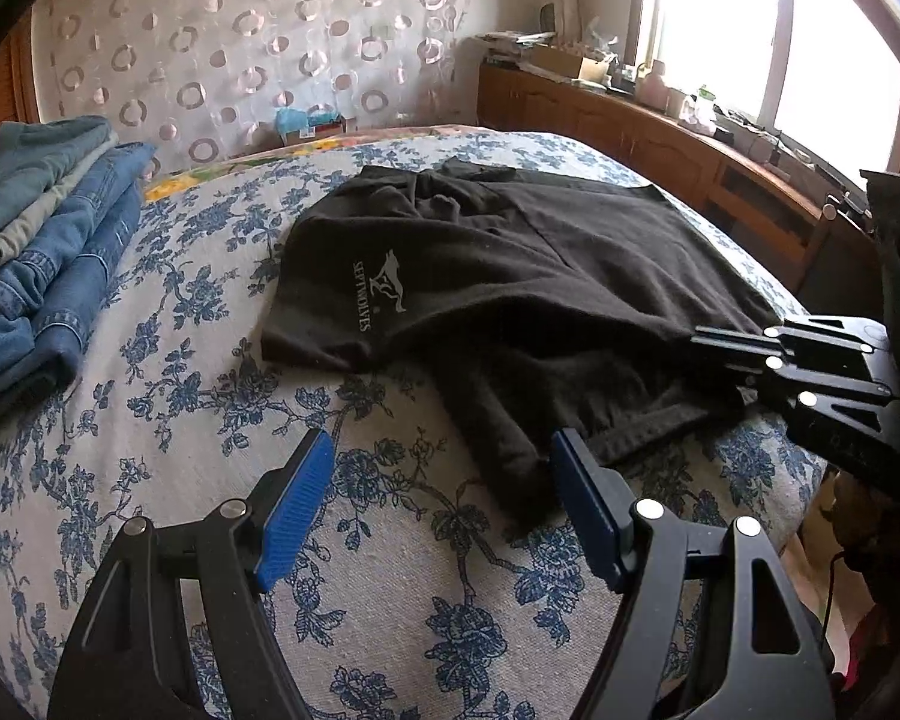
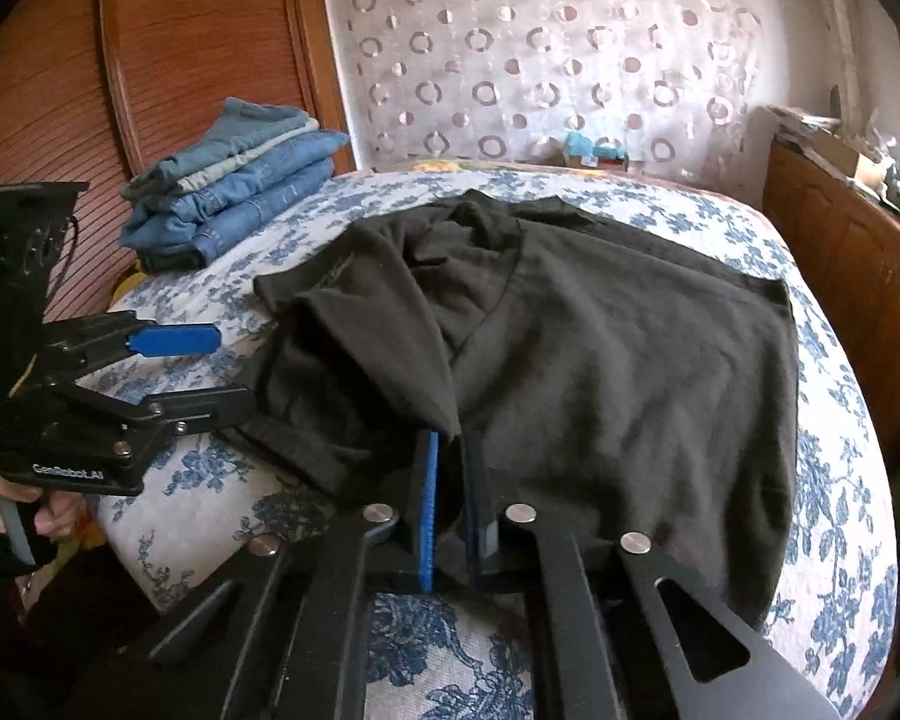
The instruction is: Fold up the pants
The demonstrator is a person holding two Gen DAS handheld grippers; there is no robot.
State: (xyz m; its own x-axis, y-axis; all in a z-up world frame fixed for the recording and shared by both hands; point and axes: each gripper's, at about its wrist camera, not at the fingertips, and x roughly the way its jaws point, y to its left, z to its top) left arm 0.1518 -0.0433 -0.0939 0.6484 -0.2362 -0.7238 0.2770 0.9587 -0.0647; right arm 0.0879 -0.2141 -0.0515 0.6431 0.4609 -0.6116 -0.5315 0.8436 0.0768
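Black pants (image 1: 510,276) with a white wolf logo lie partly folded on the floral bedspread (image 1: 210,396); they also show in the right wrist view (image 2: 600,360). My left gripper (image 1: 444,450) is open and empty, its blue pads (image 1: 297,504) just short of a dark hem edge. It also shows from the side in the right wrist view (image 2: 228,360). My right gripper (image 2: 453,450) is shut on a pointed fold of the pants near the bed's front edge. It also shows in the left wrist view (image 1: 708,348), pinching the cloth.
A stack of folded jeans (image 1: 36,252) sits at the bed's far left, also in the right wrist view (image 2: 234,198). A wooden cabinet (image 1: 660,138) with clutter runs under the window on the right. A patterned curtain (image 2: 540,60) hangs behind the bed.
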